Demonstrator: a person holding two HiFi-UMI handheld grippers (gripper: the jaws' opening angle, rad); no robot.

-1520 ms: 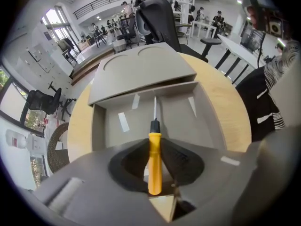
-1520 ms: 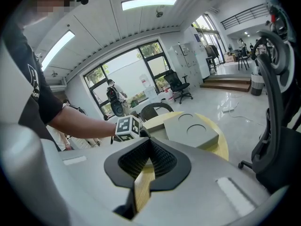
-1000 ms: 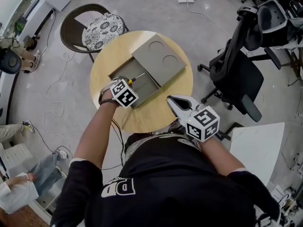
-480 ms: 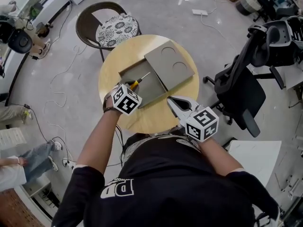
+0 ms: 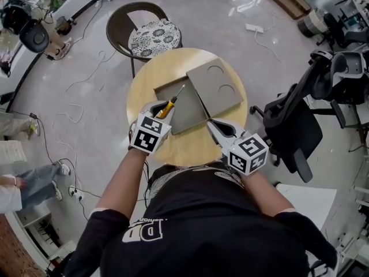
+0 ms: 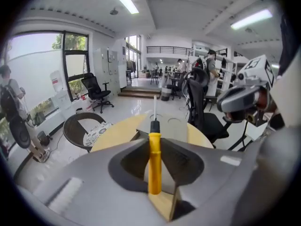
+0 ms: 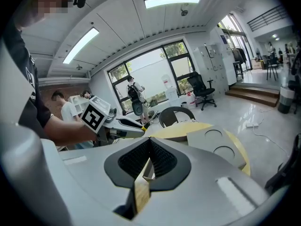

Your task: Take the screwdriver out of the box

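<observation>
Left gripper [image 5: 160, 108] clamping yellow-handled steel screwdriver [image 5: 172, 101] above open grey cardboard box [image 5: 187, 117], apparently empty; right gripper [image 5: 213, 126] closed beside box; round wooden table [image 5: 184, 149], glossy grey floor [image 5: 104, 126].

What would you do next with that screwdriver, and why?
Probably swing the yellow-handled screwdriver sideways, clear of the open grey box, toward the bare part of the round wooden table. The left gripper has its jaws closed on the handle, but the shaft hangs over the box.
</observation>
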